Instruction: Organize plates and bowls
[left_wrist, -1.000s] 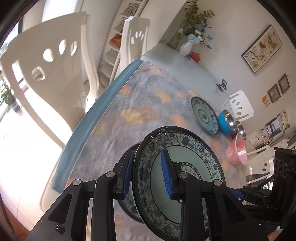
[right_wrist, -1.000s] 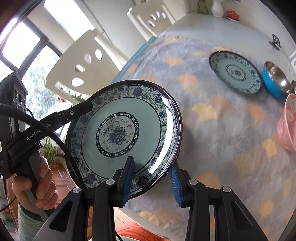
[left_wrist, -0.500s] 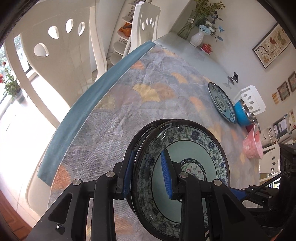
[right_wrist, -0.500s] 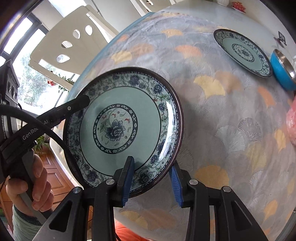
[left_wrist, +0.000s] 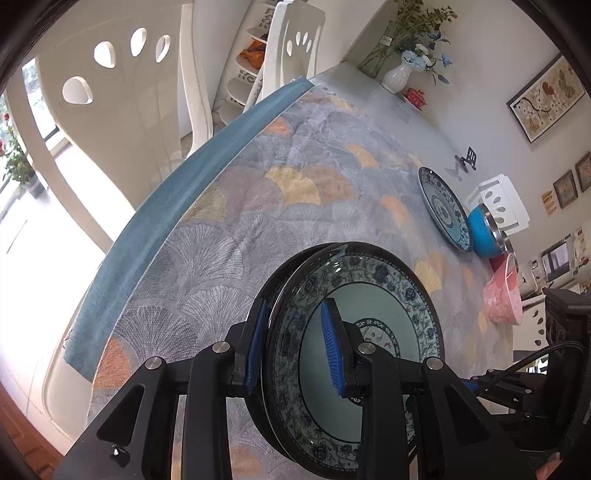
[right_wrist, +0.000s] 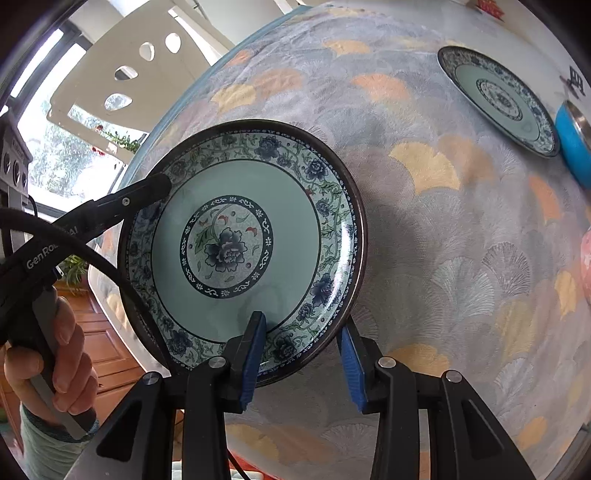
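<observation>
The tabletop (right_wrist: 424, 229) carries a second plate (right_wrist: 496, 98) and a blue bowl (right_wrist: 572, 144) at its far side. A patterned plate (right_wrist: 240, 243) is near its front edge, clamped by the left gripper (left_wrist: 295, 347). The right gripper (right_wrist: 301, 358) straddles its rim, spread apart.

Pretty clearly someone's dining room at home: white cut-out chairs (left_wrist: 122, 110) around a worktop (left_wrist: 295, 206) with a ginkgo-print cloth, a flower vase (left_wrist: 397, 75), framed pictures (left_wrist: 546, 98) on the wall, and a corner shelf (left_wrist: 247, 74).
</observation>
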